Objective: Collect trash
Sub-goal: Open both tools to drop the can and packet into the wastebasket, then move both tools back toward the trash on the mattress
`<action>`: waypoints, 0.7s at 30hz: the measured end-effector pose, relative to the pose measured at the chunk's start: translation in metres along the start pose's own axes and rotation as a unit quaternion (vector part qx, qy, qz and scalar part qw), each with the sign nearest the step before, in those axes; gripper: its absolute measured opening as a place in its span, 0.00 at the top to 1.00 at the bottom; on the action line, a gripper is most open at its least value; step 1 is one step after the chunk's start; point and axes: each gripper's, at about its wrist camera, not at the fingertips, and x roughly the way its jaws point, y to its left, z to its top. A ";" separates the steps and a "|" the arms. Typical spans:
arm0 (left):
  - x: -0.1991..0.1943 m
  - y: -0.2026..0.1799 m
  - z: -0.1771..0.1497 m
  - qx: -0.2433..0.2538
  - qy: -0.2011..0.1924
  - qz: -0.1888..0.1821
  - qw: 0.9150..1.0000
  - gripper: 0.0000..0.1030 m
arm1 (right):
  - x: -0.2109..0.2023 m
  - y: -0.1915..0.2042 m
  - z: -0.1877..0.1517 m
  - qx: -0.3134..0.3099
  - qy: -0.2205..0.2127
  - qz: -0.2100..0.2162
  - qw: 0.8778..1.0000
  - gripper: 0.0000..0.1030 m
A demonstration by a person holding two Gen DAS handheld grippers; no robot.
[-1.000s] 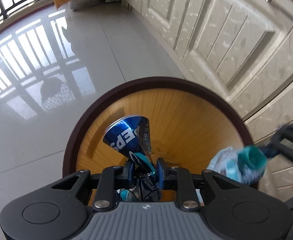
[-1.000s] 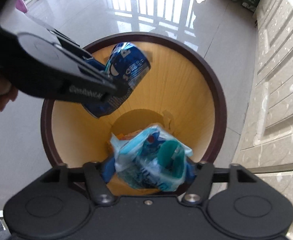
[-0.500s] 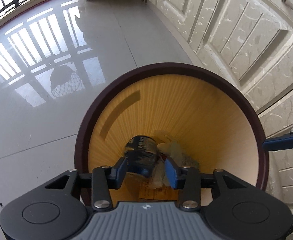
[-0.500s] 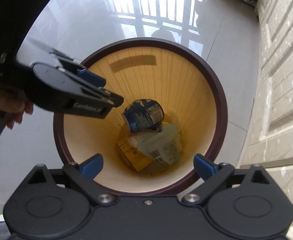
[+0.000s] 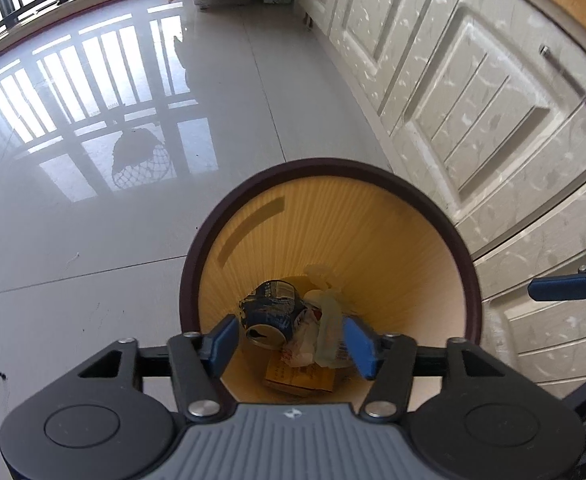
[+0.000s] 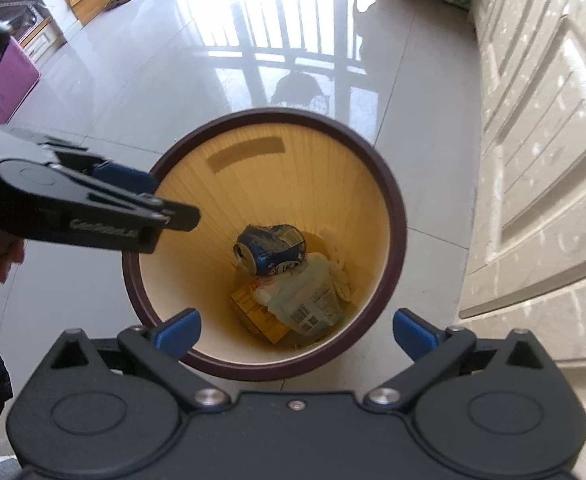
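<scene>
Both the left gripper [image 5: 289,344] and right gripper [image 6: 295,330] hang above the bin [image 6: 393,208], fingers just opened and empty, the can [image 6: 271,250] and bottle [image 6: 313,300] lying at its bottom.

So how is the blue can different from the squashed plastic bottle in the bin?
The blue can is dark, shiny metal; the plastic bottle is pale and see-through. The can is dented but still round, with its open top showing; the bottle is crushed flat, with a barcode label. The can lies towards the far side of the bin; the bottle lies nearer, touching it. Both rest at the bottom, on their sides.
</scene>
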 end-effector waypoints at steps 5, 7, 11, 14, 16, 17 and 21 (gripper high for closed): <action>-0.025 0.000 -0.007 -0.012 -0.010 0.000 1.000 0.26 | -0.020 -0.001 -0.004 0.010 -0.013 -0.020 1.000 0.00; -0.035 -0.001 -0.009 -0.019 -0.010 0.002 1.000 0.25 | -0.028 -0.001 -0.006 0.012 -0.017 -0.020 1.000 0.00; -0.052 -0.003 -0.014 -0.026 -0.013 0.007 1.000 0.18 | -0.048 -0.001 -0.011 0.018 -0.025 -0.028 0.999 0.00; -0.066 -0.004 -0.019 -0.033 -0.018 0.009 0.999 0.14 | -0.061 -0.002 -0.014 0.024 -0.033 -0.032 0.999 0.00; -0.074 -0.004 -0.023 -0.038 -0.019 0.011 0.999 0.10 | -0.069 -0.001 -0.017 0.027 -0.038 -0.033 0.998 0.00; -0.078 -0.004 -0.025 -0.039 -0.019 0.013 0.999 0.08 | -0.072 -0.001 -0.018 0.028 -0.040 -0.034 0.998 0.00; -0.092 -0.006 -0.034 -0.047 -0.020 0.016 0.999 0.01 | -0.083 0.001 -0.023 0.027 -0.042 -0.037 0.998 0.00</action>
